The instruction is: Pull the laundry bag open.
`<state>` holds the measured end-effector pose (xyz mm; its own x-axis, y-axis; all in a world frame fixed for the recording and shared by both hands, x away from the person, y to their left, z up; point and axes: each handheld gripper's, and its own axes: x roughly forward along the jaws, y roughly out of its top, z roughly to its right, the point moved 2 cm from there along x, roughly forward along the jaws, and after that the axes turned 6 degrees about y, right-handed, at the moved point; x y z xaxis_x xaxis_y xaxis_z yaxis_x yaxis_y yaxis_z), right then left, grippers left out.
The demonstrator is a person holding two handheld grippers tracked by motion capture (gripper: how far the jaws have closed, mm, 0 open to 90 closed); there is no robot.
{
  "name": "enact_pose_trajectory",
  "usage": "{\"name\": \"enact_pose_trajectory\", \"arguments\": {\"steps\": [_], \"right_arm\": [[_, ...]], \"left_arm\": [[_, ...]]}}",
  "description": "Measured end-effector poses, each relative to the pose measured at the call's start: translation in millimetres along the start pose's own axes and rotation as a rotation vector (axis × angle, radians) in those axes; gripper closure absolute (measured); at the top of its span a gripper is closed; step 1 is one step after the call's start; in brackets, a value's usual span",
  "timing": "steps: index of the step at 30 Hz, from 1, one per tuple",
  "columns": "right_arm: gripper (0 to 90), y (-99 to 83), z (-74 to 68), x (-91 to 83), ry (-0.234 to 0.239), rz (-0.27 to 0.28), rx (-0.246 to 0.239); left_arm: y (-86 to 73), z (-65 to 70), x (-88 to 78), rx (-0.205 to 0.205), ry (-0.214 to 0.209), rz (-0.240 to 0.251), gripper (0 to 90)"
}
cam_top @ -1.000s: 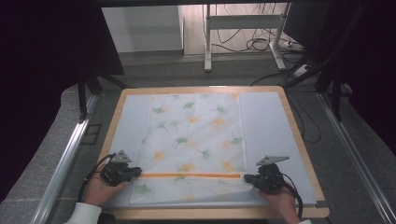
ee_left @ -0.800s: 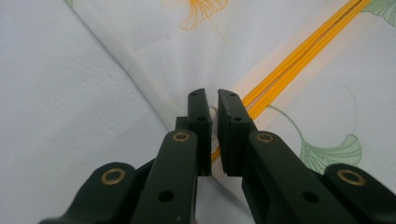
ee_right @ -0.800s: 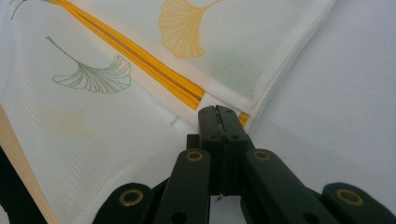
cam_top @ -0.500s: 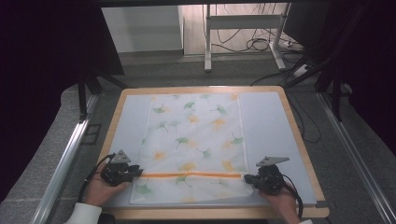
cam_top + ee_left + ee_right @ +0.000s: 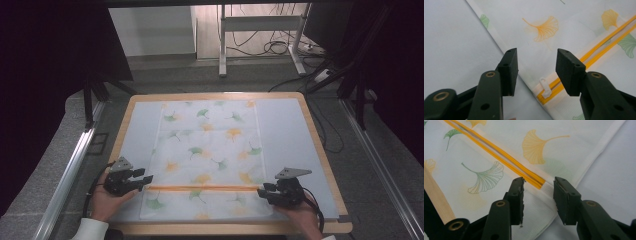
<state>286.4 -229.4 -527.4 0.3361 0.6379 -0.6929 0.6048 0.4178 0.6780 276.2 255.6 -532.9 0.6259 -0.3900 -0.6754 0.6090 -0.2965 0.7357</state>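
A white cloth cover printed with ginkgo leaves lies flat on the table's pale mat. An orange zipper runs across its near part. My left gripper sits at the zipper's left end and my right gripper at its right end. The jaws of both have just been opening. In the left gripper view the left gripper stands open over the cloth's edge, with the white zipper pull below the gap. In the right gripper view the right gripper is open over the zipper's end, its pads off the cloth.
The wooden table rim frames the mat, with bare mat left and right of the cloth. Metal rails run along both sides of the table. A desk frame and cables stand on the floor beyond.
Both grippers' jaws have spread apart at the zipper's two ends. The hands stay in place and the cloth lies as before.
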Motion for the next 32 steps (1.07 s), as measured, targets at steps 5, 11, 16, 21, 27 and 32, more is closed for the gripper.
{"name": "enact_pose_trajectory", "arguments": {"steps": [5, 11, 16, 21, 27, 32], "right_arm": [[55.5, 0.1, 0.7, -0.3, 0.004, 0.007, -0.001], [49.1, 1.8, 6.7, -4.6, -0.011, 0.024, 0.014], [48.4, 0.4, 20.9, -19.4, -0.032, 0.084, 0.051], [47.3, -2.8, 30.6, -28.4, -0.063, 0.108, 0.057], [46.4, -3.4, 31.6, -30.0, -0.059, 0.122, 0.054], [44.1, -3.6, 30.3, -30.1, -0.058, 0.119, 0.045]], "left_arm": [[2.1, 4.2, 0.0, 0.017, 0.039, 0.013, 48.3], [5.8, 5.7, -4.6, 0.040, 0.076, 0.052, 47.0], [3.6, -1.8, -7.5, 0.020, 0.089, 0.058, 46.4], [2.7, -3.8, -7.8, 0.021, 0.098, 0.052, 45.2], [2.9, -2.9, -6.9, 0.024, 0.096, 0.050, 44.3], [2.9, -3.4, -5.1, 0.022, 0.103, 0.044, 43.2]]}}
